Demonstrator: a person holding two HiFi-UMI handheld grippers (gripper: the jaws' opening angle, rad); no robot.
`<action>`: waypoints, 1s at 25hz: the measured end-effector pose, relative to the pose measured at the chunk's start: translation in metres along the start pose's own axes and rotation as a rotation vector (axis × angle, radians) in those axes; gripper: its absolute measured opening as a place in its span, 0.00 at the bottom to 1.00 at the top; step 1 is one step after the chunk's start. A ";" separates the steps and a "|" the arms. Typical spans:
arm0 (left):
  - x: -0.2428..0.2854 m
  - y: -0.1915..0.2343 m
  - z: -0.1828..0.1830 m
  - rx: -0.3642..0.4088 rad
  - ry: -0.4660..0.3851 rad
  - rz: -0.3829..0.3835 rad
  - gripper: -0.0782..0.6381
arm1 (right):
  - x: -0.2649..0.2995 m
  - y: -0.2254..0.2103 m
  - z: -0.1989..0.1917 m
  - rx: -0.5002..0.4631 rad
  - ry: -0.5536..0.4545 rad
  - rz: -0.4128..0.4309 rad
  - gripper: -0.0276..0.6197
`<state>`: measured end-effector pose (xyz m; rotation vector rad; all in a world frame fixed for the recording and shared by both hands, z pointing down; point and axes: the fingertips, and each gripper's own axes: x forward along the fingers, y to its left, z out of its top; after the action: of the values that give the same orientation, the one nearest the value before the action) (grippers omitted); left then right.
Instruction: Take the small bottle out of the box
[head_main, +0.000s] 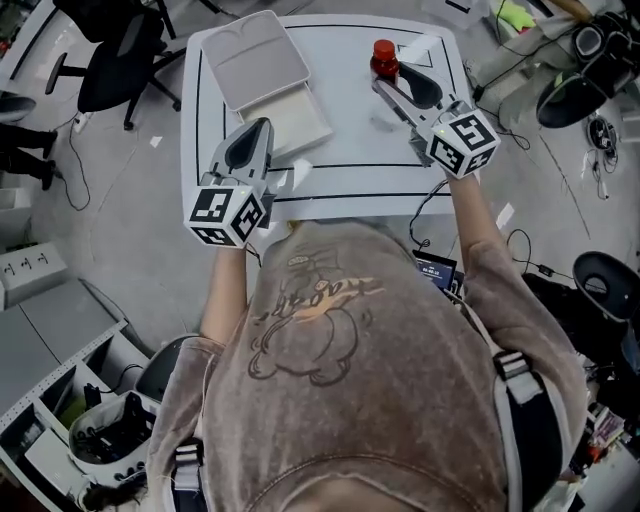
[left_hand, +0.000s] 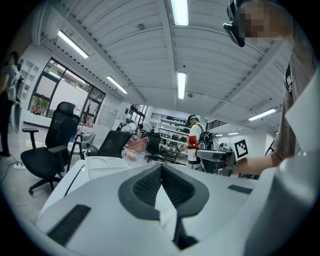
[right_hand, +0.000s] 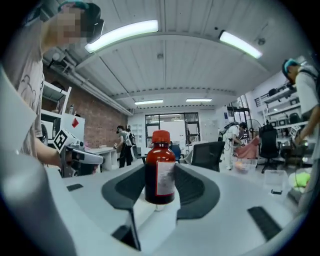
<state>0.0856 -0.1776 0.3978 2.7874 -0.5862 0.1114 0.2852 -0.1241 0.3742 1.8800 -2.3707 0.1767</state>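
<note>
The likeliest slip is at the grip itself. The right gripper (right_hand: 160, 172) pinches the small bottle (head_main: 384, 58) low on its smooth round body, leaving the red cap and much of its height above the pads. A quick roll of the wrist or a slackened squeeze could let the bottle swivel or drop onto the surface (head_main: 360, 150). It is tall for its base, so it might also topple if set down off-level.

The right jaws are partly spread, closed on the bottle from both sides. It stands upright between them with its white label facing the camera. The left gripper (left_hand: 161, 170) has its jaws pressed together with nothing between them.

In the head view the bottle is already out of the box (head_main: 295, 112) and well apart from it, at about 2 o'clock near the far right corner of the surface. No view shows whether its base touches the surface or hangs just above it. The box lies open and looks empty, with its lid (head_main: 255, 55) folded back at 12 o'clock. The left gripper hovers at about 7 o'clock of the box, by its near corner, so a careless nudge there could shove the box.
</note>
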 end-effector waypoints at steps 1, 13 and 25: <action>0.000 0.000 0.000 -0.001 0.001 0.002 0.12 | -0.003 -0.001 -0.002 0.018 -0.011 -0.009 0.33; -0.008 -0.009 -0.011 0.006 0.008 0.021 0.12 | -0.024 0.009 -0.040 0.065 0.032 0.009 0.33; -0.010 -0.016 -0.018 -0.012 0.018 0.024 0.12 | -0.017 0.020 -0.042 0.084 0.020 0.045 0.33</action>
<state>0.0830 -0.1547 0.4095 2.7655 -0.6135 0.1373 0.2700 -0.0961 0.4120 1.8518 -2.4293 0.3021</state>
